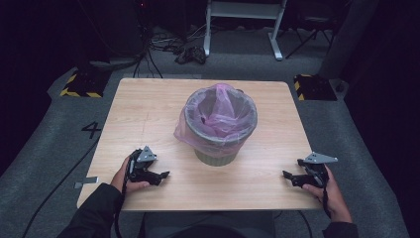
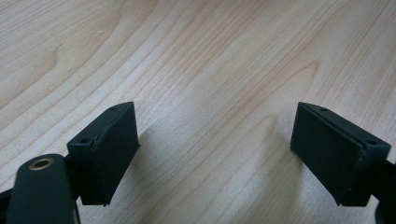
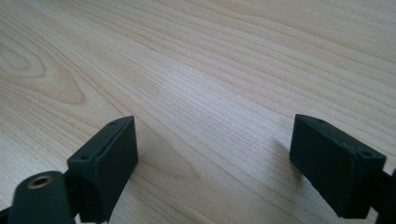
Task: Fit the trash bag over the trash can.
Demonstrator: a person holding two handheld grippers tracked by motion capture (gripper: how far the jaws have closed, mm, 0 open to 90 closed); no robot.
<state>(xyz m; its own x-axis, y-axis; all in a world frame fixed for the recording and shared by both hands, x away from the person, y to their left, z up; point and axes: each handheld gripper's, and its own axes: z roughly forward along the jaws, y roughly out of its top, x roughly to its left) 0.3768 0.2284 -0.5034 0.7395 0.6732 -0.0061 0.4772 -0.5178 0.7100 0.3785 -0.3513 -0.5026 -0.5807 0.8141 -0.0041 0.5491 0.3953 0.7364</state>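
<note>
Both tools rest wide open and empty on the table (image 1: 148, 99), left tool (image 1: 161, 175) and right tool (image 1: 289, 174). I'd bring them in level to the pink liner (image 1: 218, 116) at the bin (image 1: 216, 156) rim, pinching only film.

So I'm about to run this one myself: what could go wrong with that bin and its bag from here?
The pink bag is thin and drapes loosely over the rim of the bin, so a gripper pinch may tear it or slip off. The bin looks light; pulling the bag from one side could tip or drag it. Both the left gripper and right gripper rest open, far from it.
</note>
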